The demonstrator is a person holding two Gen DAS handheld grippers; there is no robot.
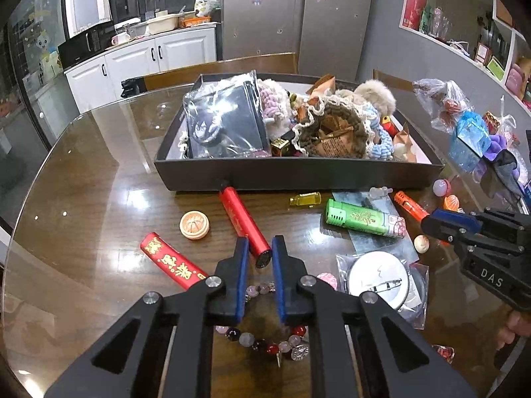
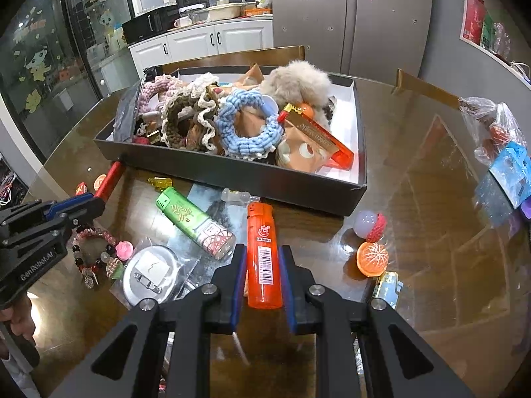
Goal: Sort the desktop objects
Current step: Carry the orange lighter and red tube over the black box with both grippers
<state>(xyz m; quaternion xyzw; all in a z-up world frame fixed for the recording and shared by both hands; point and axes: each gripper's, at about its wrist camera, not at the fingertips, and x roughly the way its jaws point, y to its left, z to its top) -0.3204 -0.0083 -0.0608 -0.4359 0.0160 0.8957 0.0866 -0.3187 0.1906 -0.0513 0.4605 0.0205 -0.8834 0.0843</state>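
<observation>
From the left wrist cam, the left gripper (image 1: 260,248) has its blue pads clamped on the near end of a red tube (image 1: 244,224) that runs away toward the dark box (image 1: 292,174), far end right at the box's front wall. On the glass-topped table (image 1: 99,172) around it: a red packet with gold characters (image 1: 171,260) to the left, a small round wooden lid (image 1: 194,225) beyond that, a bead bracelet (image 1: 265,338) under the fingers, and a green lighter (image 1: 363,219) off right next to a round tin in a plastic bag (image 1: 380,280). The box is stuffed with crocheted scrunchies and fluffy bits. The right gripper (image 1: 431,224) pokes in from the right edge, hard to read from here. Right wrist cam: the right gripper (image 2: 262,275) is gripping an orange lighter (image 2: 264,258) by its lower half, the lighter pointing up toward the box (image 2: 232,172). A little fake orange (image 2: 372,258) and a pink-white ball (image 2: 370,224) sit to the right, the green lighter (image 2: 195,225) just left. The left gripper (image 2: 86,204) shows at the left edge on the red tube (image 2: 109,179).
</observation>
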